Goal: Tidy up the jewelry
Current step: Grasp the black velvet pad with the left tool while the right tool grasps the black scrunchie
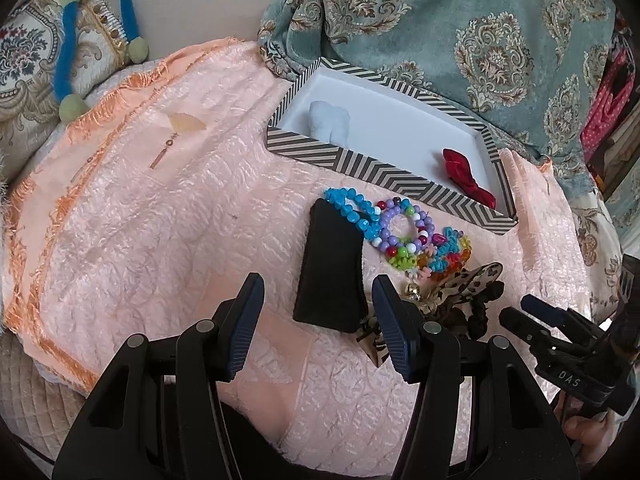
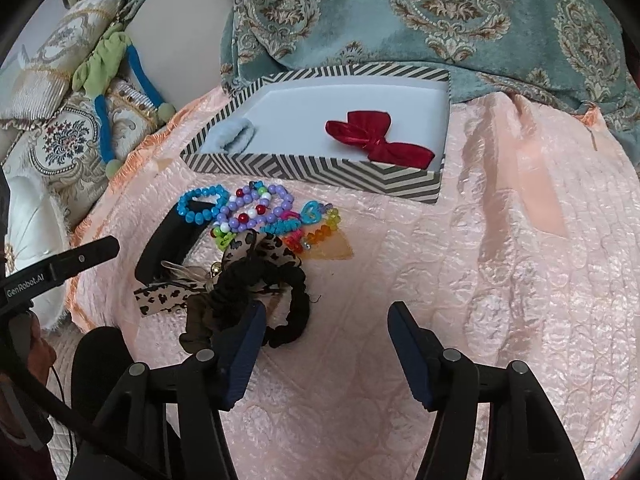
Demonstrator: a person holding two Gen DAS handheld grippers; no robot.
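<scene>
While both my left tool (image 1: 318,322) and right tool (image 2: 326,346) gape wide and empty, the red bow (image 2: 380,138) and blue scrunchie (image 2: 234,136) sit boxed (image 2: 320,172); bead bracelets (image 2: 248,210), black scrunchie (image 2: 260,296) remain on the bedspread (image 2: 500,260).

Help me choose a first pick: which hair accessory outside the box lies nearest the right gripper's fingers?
The black scrunchie. It lies against the right gripper's left finger, while the leopard-print bow and black headband sit farther off.
</scene>
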